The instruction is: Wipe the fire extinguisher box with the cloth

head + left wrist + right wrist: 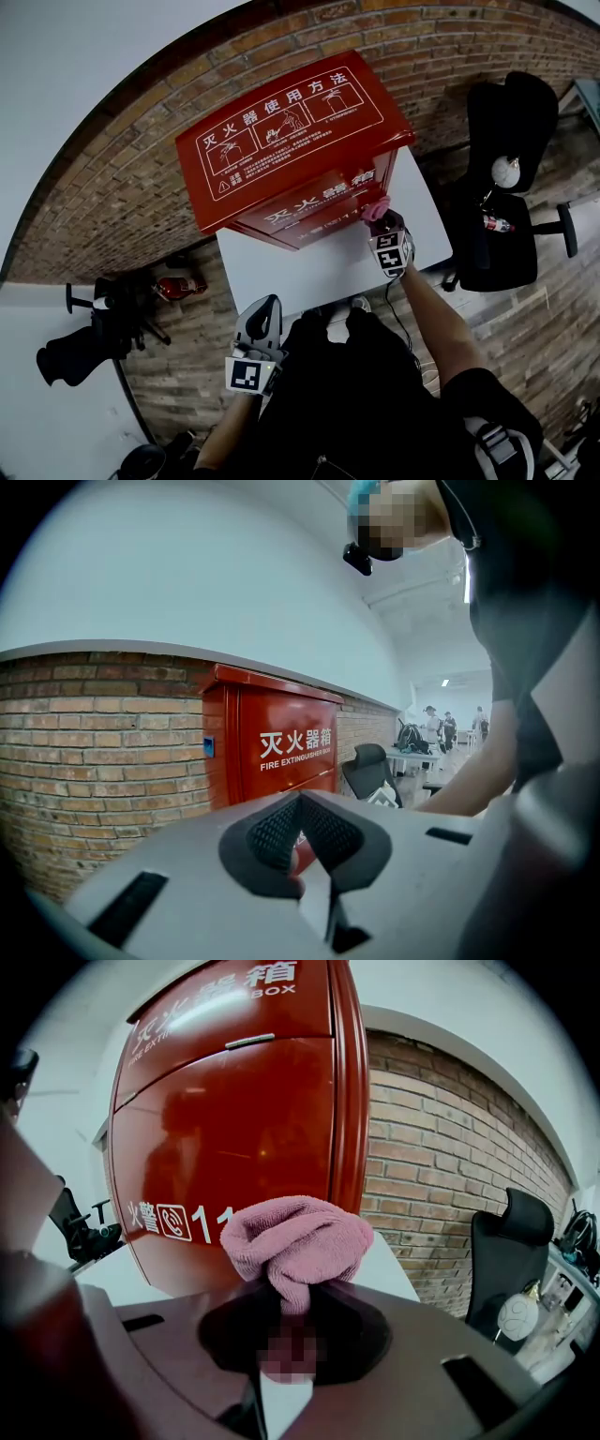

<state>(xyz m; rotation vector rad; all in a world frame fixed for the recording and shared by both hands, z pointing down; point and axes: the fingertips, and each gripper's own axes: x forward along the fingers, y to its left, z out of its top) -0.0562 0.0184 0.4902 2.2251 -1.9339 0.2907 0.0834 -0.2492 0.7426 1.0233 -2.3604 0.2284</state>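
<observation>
A red fire extinguisher box with white lettering stands against the brick wall; its front fills the right gripper view. My right gripper is shut on a bunched pink cloth, held at the lower right corner of the box's front; the pink cloth pokes out there in the head view. My left gripper hangs low, away from the box, its jaws closed with nothing between them. The box shows beyond its tips.
A white platform lies under the box. A black office chair stands to the right by the brick wall. Dark equipment sits on the floor at the left. People stand far off in the left gripper view.
</observation>
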